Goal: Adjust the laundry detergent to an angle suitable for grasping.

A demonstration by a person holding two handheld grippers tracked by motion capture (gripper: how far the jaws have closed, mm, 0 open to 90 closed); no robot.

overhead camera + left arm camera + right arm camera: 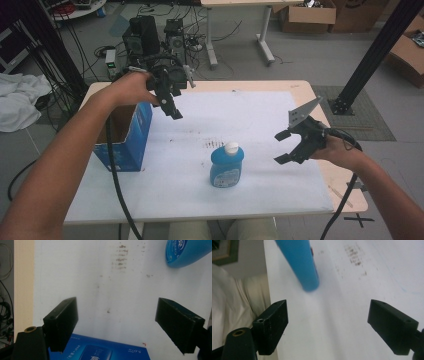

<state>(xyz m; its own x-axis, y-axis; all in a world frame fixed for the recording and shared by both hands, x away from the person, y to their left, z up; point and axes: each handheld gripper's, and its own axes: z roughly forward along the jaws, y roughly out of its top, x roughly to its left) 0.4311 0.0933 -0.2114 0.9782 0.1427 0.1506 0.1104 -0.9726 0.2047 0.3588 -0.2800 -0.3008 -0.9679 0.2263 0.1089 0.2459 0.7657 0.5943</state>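
Forearms reach in from below, each hand holding a gripper above the white surface. Left gripper hangs over the open blue box, jaws spread wide, empty. Right gripper hovers right of the upright blue bottle, jaws also wide apart, holding nothing.

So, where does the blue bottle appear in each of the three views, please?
High view: the blue bottle stands upright at the centre of the white table sheet, white cap on top.
Left gripper view: its lower part is in the top right corner.
Right gripper view: its blurred body runs down from the top edge, left of centre.
Shared landmark: the dark smudges on the sheet beside the bottle.
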